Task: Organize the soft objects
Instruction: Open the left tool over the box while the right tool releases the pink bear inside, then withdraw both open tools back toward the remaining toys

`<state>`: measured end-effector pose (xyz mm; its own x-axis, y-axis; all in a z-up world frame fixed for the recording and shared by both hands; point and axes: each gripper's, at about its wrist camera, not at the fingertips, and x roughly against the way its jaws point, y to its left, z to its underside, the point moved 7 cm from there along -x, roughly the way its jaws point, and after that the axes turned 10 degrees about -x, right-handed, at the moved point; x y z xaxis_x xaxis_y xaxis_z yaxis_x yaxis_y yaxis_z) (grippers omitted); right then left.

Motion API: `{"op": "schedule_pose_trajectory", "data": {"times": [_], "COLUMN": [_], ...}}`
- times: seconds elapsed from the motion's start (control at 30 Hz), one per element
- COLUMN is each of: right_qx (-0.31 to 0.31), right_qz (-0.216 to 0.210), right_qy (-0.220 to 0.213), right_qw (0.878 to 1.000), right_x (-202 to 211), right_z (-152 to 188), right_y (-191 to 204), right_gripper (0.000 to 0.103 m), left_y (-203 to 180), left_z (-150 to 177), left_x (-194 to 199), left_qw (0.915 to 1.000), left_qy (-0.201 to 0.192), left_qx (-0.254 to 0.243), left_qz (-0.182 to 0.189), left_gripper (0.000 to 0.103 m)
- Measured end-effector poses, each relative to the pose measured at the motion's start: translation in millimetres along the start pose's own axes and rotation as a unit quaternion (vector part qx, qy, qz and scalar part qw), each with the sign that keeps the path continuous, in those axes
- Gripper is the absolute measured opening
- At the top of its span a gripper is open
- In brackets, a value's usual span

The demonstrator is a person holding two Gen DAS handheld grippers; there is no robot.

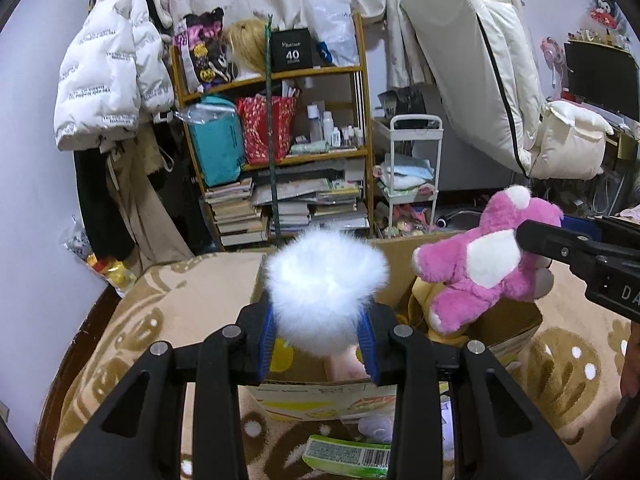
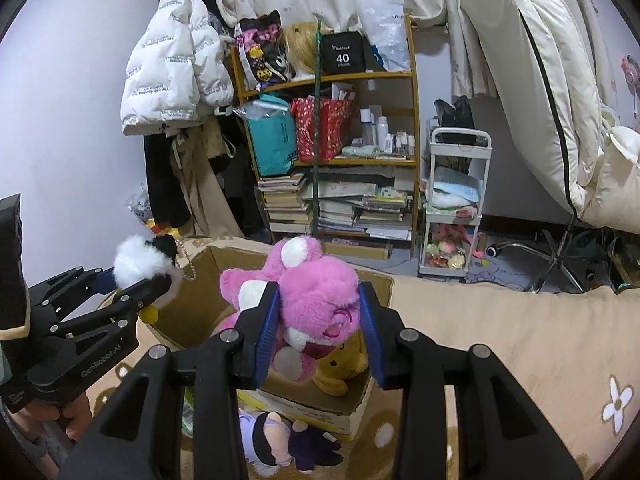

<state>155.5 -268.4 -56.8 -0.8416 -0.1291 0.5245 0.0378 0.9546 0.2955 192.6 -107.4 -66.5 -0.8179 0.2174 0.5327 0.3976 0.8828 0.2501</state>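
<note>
My left gripper (image 1: 320, 330) is shut on a white fluffy pom-pom toy (image 1: 326, 280), held over the open cardboard box (image 1: 320, 396). In the right wrist view the same white toy (image 2: 134, 266) shows a black part and a bead chain, at the box's left edge. My right gripper (image 2: 318, 320) is shut on a pink plush bear (image 2: 316, 292), which hangs above the box (image 2: 200, 300). The pink bear (image 1: 480, 264) also appears in the left wrist view at right. A yellow plush (image 2: 340, 368) lies inside the box under the bear.
The box stands on a beige patterned blanket (image 2: 500, 340). A doll in purple (image 2: 276, 440) lies in front of the box, and a green packet (image 1: 348, 454) beside it. Behind are a cluttered wooden shelf (image 1: 280, 128), a white cart (image 2: 456, 208) and hanging coats (image 1: 112, 72).
</note>
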Motion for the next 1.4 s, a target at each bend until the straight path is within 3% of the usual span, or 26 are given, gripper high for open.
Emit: {"op": "schedule_pose_trajectory", "data": {"times": [0.77,0.9,1.17,1.4], "right_qx": [-0.015,0.005,-0.014,-0.028], "right_qz": [0.003,0.014,0.004,0.007], "right_qy": [0.05,0.047,0.053,0.059], "right_qw": [0.999,0.999,0.999,0.998], "right_x": [-13,-12,-12,-10], "right_z": [21,23,23,26], "right_y": [-7,-4,-8,-14], "right_gripper": [0.042,0.044,0.044,0.045], "left_y": [-14,-12,-6,2], "left_z": [21,24,23,25], "left_x": [-35,-36,-25,-6], "left_qw": [0.9981,0.9974,0.998,0.998], "left_qy": [0.059,0.069,0.063,0.061], "left_qx": [-0.013,0.007,-0.002,0.01], "left_qz": [0.01,0.021,-0.004,-0.011], "left_gripper": [0.037,0.048,0.063,0.068]}}
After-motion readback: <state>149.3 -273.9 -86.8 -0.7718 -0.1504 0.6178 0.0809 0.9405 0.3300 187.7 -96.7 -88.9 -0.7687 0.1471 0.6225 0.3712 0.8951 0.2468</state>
